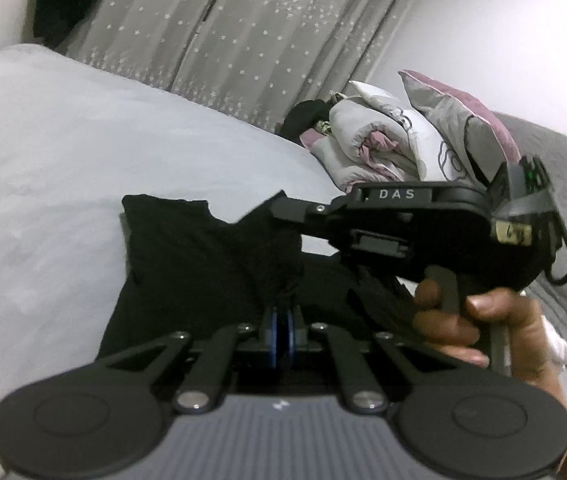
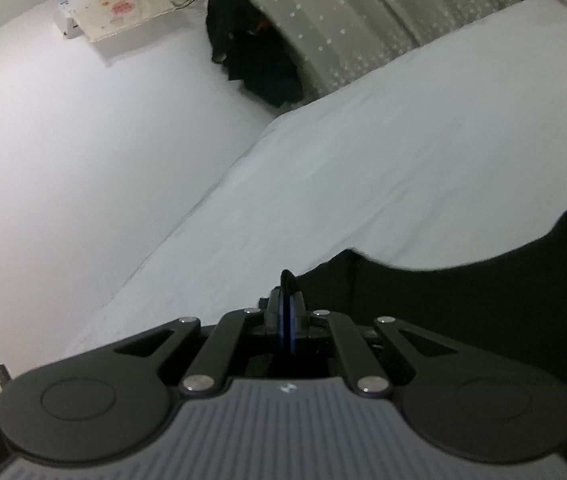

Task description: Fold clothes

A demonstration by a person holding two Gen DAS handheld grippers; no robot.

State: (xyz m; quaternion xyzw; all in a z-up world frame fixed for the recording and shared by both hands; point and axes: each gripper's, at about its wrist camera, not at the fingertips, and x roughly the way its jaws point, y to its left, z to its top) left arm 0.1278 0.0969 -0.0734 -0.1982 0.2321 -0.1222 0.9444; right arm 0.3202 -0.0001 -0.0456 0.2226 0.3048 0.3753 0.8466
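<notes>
Nearest the left wrist camera, the left gripper (image 1: 282, 322) has its blue pads pressed together on a bunched edge of the black garment (image 1: 203, 248), which lies partly lifted over the white bedsheet (image 1: 43, 160). The right gripper (image 2: 288, 312) is likewise pinched tight on a sliver of the same dark cloth, and the left view shows it reaching across, held in a hand (image 1: 479, 328). Both grips look thin, so a sharp pull could, I judge, slip the fabric free or drag the fold crooked; black on black also hides the seams. Farther back sit a heap of bedding (image 1: 383, 144) and the starred curtain (image 1: 243, 40).
</notes>
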